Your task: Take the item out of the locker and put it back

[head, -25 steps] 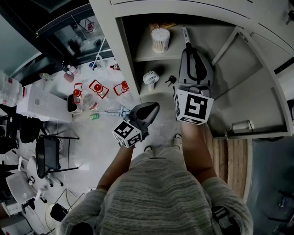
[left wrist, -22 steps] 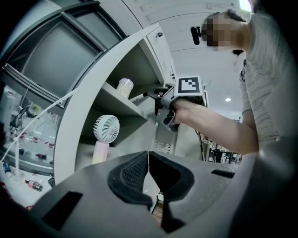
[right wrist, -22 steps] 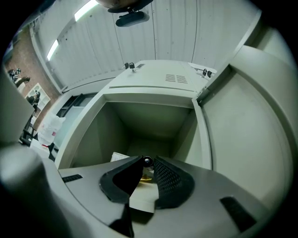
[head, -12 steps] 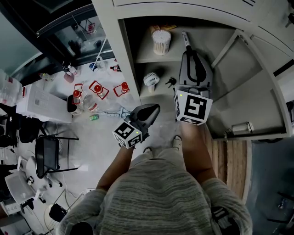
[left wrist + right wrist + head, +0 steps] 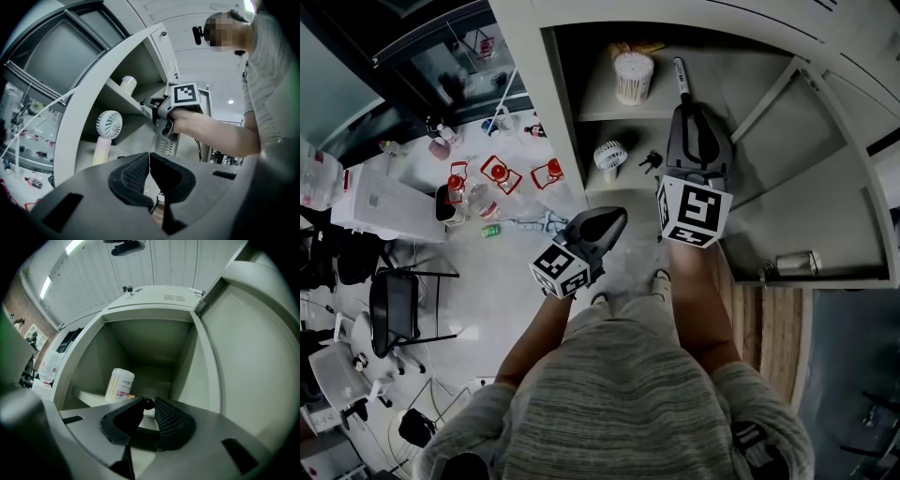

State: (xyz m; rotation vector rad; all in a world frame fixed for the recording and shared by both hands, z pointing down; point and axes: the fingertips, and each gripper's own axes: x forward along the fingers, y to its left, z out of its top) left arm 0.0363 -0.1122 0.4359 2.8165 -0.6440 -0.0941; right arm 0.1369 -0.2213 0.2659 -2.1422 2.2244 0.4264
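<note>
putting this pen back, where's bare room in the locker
Upper shelf: mostly bare from the swab jar to the right wall. Lower shelf: fan and keys crowd its left; the rest is hidden by the right hand-held gripper, which holds the pen.

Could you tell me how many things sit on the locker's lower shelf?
2: a small white fan at the left and dark keys right of it. The right hand-held gripper, holding a pen, covers the rest, so more may be hidden.
</note>
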